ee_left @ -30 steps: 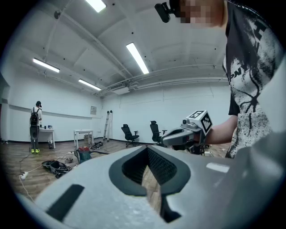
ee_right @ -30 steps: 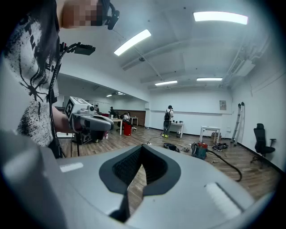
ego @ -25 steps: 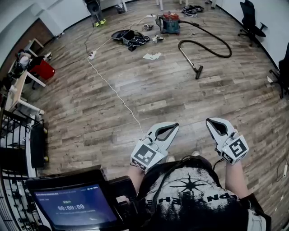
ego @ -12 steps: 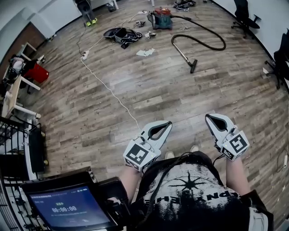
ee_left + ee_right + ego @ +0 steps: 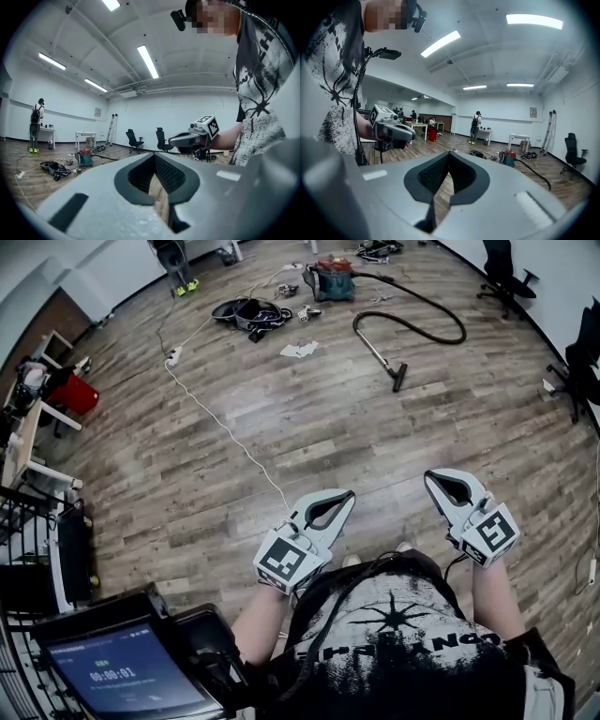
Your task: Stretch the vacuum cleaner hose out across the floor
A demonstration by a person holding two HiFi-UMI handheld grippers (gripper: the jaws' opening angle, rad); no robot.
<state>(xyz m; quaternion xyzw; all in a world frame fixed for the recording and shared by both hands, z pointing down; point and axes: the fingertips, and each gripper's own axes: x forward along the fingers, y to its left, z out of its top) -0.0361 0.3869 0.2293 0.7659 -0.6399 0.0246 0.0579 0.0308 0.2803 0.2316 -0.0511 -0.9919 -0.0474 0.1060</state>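
Black vacuum hose (image 5: 419, 298): lying in a loose loop on wooden floor (image 5: 328, 427), running from red-topped canister (image 5: 333, 279) to nozzle (image 5: 398, 382). Left gripper (image 5: 349, 495), right gripper (image 5: 431, 477): jaws closed, empty.

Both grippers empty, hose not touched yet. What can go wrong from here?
1. The white cord runs across the floor almost to the person's feet, so a step toward the hose could catch it.
2. The hose lies in a loop with one end at the vacuum cleaner. Pulling may drag the cleaner instead of straightening the loop.
3. The left gripper and right gripper are shut and must open before any grab.
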